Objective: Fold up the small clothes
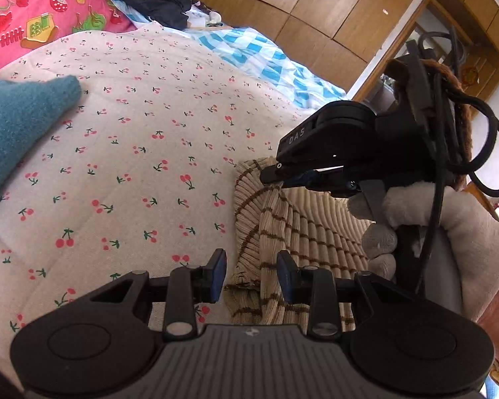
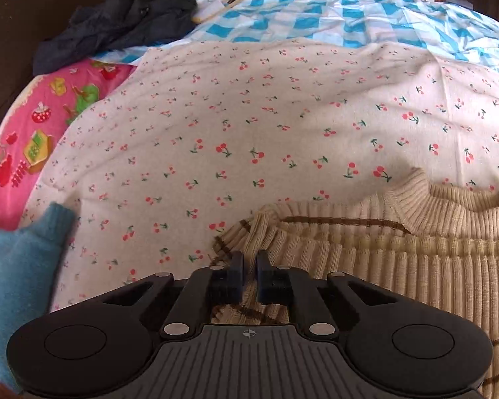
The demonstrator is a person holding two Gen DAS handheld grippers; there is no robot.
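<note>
My left gripper [image 1: 252, 274] hangs with its blue-padded fingers [image 1: 218, 274] spread wide apart, holding nothing; the folded edge of the beige sweater [image 1: 302, 222] lies below the gap between them. My right gripper [image 1: 277, 179] shows in the left wrist view, side-on, with its fingertips nipped onto a raised ridge of the sweater's ribbed knit near the garment's left edge. A hand in a pale glove [image 1: 449, 229] grips its handle, and black cables [image 1: 492, 153] loop behind it. In the right wrist view the same gripper [image 2: 249, 276] has its fingers [image 2: 236, 277] drawn nearly together with only a narrow slot between, and brown-striped cloth sits in and under that slot.

The sweater [image 2: 399, 259] spreads over the near right part of the bed, its ribbed collar [image 2: 449, 199] pointing away from me toward the far side. It lies on a cherry-print sheet [image 2: 249, 133]. A teal knitted garment [image 2: 13, 266] rests at the sheet's near left edge, well apart from the sweater. Past the sheet's far left edge is a pink patterned cover [image 2: 33, 133], with a dark jacket [image 2: 123, 16] heaped beyond it, and blue-and-white checked bedding [image 2: 349, 10] along the far side. Wooden wardrobe doors [image 1: 316, 3] stand behind the bed.
</note>
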